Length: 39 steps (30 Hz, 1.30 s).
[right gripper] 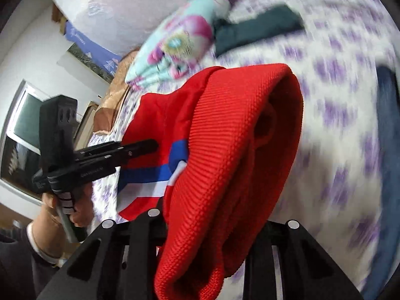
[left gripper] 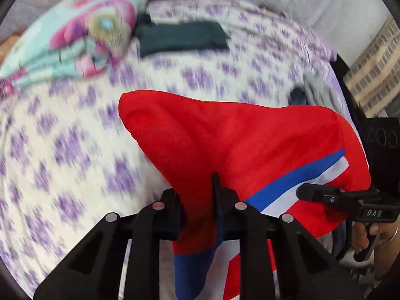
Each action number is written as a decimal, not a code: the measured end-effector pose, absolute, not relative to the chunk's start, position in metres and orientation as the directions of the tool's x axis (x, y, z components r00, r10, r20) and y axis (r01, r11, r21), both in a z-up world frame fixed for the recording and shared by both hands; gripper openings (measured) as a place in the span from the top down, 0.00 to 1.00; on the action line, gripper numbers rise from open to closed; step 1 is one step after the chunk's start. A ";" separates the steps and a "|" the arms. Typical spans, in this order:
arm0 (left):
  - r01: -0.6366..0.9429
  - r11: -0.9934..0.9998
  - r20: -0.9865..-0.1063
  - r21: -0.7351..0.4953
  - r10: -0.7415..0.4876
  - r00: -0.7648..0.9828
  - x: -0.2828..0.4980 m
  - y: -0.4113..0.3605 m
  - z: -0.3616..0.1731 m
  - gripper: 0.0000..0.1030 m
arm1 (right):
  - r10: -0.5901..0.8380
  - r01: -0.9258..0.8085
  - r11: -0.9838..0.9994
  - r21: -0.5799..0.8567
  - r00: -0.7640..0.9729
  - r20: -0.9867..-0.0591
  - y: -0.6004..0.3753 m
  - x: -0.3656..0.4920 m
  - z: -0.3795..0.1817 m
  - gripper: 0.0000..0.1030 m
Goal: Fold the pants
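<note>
Bed point(left gripper: 62, 150) w/ purple-print sheet: floral blanket point(left gripper: 82, 37), dark folded garment point(left gripper: 182, 37) on it.

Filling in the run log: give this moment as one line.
stage: lift | left claw: shut on pants | right claw: shut on pants | pants: raised over bed

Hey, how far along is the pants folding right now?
Early. Done: both ends gripped, the left hand-held gripper shut on the red pants, the right hand-held gripper on their ribbed waistband. In hand: lifting them off the bed. Left: every fold; the pants hang bunched.
</note>
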<state>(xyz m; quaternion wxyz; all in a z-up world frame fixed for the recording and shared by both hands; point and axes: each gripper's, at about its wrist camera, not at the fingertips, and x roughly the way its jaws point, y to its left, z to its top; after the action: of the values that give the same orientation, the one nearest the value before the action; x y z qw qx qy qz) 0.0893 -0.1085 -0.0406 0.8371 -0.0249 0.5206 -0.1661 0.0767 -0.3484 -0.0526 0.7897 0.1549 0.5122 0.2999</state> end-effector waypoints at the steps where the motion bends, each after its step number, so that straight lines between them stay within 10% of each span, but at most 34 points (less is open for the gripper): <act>1: 0.246 0.948 -0.857 -0.204 -0.295 0.423 0.100 -0.109 -0.032 0.82 | 0.621 -0.333 0.781 0.529 0.315 -0.718 -0.348 0.090 -0.045 0.73; 16: 0.143 0.979 -0.762 -0.145 -0.202 0.615 0.281 -0.129 0.025 0.82 | 0.525 -0.452 0.838 0.306 0.514 -0.678 -0.355 0.275 0.010 0.73; 26: 0.106 0.993 -0.800 -0.054 -0.106 0.590 0.405 -0.150 -0.027 0.82 | 0.454 -0.381 0.882 0.278 0.528 -0.718 -0.349 0.400 -0.054 0.69; 29: 0.064 0.998 -0.838 0.019 -0.019 0.545 0.426 -0.152 -0.068 0.69 | 0.292 -0.287 0.946 0.153 0.542 -0.788 -0.346 0.423 -0.086 0.44; 31: -0.006 0.994 -0.864 0.108 0.096 0.494 0.436 -0.148 -0.097 0.32 | 0.134 -0.199 0.980 0.027 0.552 -0.823 -0.348 0.430 -0.104 0.33; 39: -0.059 0.996 -0.839 0.067 0.088 0.537 0.408 -0.136 -0.084 0.29 | 0.034 -0.123 0.990 -0.067 0.676 -0.736 -0.353 0.388 -0.069 0.24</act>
<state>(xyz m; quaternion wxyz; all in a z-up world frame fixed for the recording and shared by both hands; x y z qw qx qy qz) 0.4082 -0.1363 -0.0836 0.8765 0.0152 0.4793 0.0419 0.3880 -0.3533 -0.0695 0.9137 -0.0555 0.4003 0.0429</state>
